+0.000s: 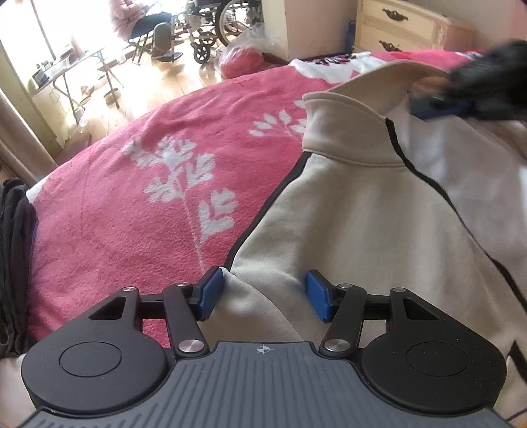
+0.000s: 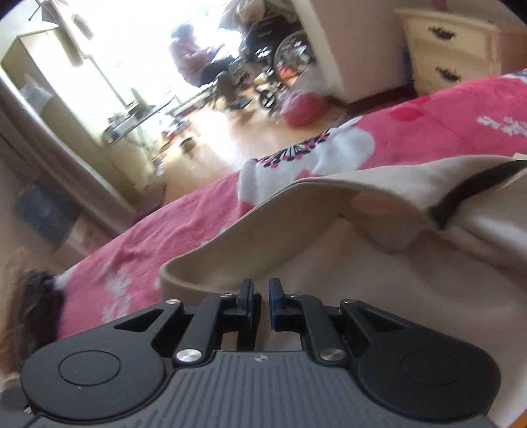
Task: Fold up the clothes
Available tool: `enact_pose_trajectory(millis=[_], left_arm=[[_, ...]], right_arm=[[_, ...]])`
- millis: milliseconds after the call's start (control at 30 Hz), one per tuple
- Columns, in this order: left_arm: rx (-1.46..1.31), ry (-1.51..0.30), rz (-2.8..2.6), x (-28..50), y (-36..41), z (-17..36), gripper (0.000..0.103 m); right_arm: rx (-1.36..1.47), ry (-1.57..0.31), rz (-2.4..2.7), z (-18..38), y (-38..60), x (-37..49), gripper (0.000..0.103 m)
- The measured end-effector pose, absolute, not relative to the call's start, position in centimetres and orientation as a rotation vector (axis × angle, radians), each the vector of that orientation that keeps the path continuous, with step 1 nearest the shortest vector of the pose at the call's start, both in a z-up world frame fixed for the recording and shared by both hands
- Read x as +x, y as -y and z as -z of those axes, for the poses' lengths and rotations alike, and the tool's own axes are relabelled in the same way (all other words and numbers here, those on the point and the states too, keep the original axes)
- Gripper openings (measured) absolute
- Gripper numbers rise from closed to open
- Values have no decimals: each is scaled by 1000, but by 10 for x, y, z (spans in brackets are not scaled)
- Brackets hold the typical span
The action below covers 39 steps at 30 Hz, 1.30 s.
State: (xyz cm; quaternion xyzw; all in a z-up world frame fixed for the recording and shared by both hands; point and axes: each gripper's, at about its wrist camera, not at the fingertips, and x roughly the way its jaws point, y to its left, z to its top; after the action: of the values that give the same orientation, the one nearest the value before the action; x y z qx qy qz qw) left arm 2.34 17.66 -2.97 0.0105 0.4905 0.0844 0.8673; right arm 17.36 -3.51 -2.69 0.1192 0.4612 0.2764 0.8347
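A cream sweatshirt (image 1: 355,214) with black seam lines and a stand-up collar (image 1: 342,131) lies on a pink blanket (image 1: 131,210). My left gripper (image 1: 263,293) is open, its blue pads either side of a fold at the garment's shoulder edge. My right gripper (image 2: 261,296) has its jaws almost closed with a thin gap, low over the cream sweatshirt (image 2: 378,289) near its collar (image 2: 263,230); I cannot tell if cloth is between them. It shows blurred in the left wrist view (image 1: 438,107) by the collar.
The pink blanket (image 2: 148,263) with white flower prints covers the bed. Dark clothes (image 1: 13,263) lie at the bed's left edge. Beyond the bed are a wooden floor, a wheelchair (image 1: 214,29), a seated person (image 1: 131,16), a red bag (image 1: 240,61) and a cream dresser (image 1: 402,26).
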Motion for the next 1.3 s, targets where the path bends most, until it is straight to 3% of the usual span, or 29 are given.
enact_pose_trajectory(millis=[67,200,267,533,833,1133,1233,1300], left_arm=[[10,-1017,-179,21,-177,26,56],[-1,-985,-171,17,-173,17,56],[-2,-965,-157,17,-169,13,56],[36,-919,-1,23,-126,9,56],[88,-892,69,34,-101,25,56],[195,-913,87,36,-80,46,58],[179,-909,77,36,-82,44,59],[168,-906,71,36,-83,43,59]], right_arm=[[237,-1049,-674,19,49,170,12],[123,-1199,-722,20,64,143,32],[102,-1233,-711,26,73,131,36],[273,-1309,-736,53,80,120,36],[77,-1265,-779,57,71,100,36],[-156,-1097,-709,46,51,65,20],[-267,-1013,-650,49,42,46,22],[-322,-976,-633,50,38,39,32]])
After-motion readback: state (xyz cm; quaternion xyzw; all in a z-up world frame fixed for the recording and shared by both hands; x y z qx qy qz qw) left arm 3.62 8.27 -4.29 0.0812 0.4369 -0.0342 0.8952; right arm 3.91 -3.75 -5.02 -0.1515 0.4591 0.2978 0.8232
